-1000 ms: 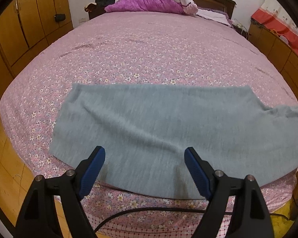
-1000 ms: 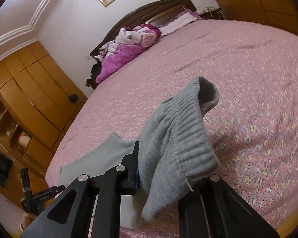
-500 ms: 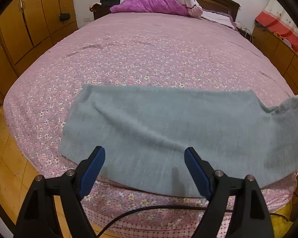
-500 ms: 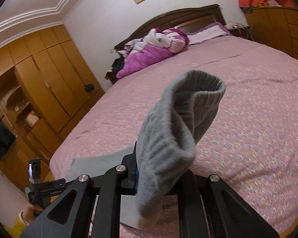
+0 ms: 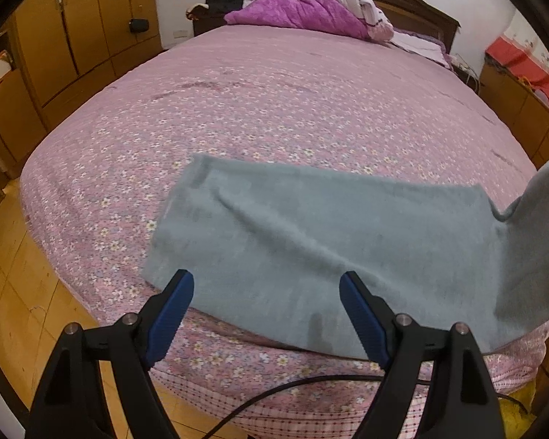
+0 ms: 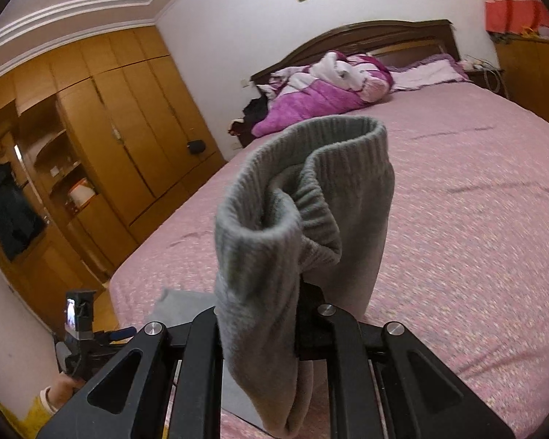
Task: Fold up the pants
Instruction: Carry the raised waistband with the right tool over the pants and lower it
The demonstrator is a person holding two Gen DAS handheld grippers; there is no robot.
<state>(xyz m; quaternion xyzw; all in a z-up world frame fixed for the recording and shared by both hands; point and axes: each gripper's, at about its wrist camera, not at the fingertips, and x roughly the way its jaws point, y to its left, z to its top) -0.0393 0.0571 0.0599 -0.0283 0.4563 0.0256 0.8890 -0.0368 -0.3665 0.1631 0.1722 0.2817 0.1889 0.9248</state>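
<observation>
Lifted higher than 0.5 s ago is the ribbed waistband (image 6: 303, 183), now held upright w/ its opening facing the right cam; the flat part of the pants (image 5: 311, 241) has slid rightward in the left view. Pants are spread across the near edge of the bed (image 5: 274, 84), right end pulled up off the sheet. Right gripper (image 6: 300, 314) is clenched on the waistband fabric, which drapes over and down btwn the jaws. Left gripper (image 5: 265, 303) is held wide open, blue pads (image 5: 168, 311) just over the pants' near hem; contact can't be told. Only the right view shows the wardrobe (image 6: 102, 153) and the left gripper's body; only the left view shows the pants' flat spread.
</observation>
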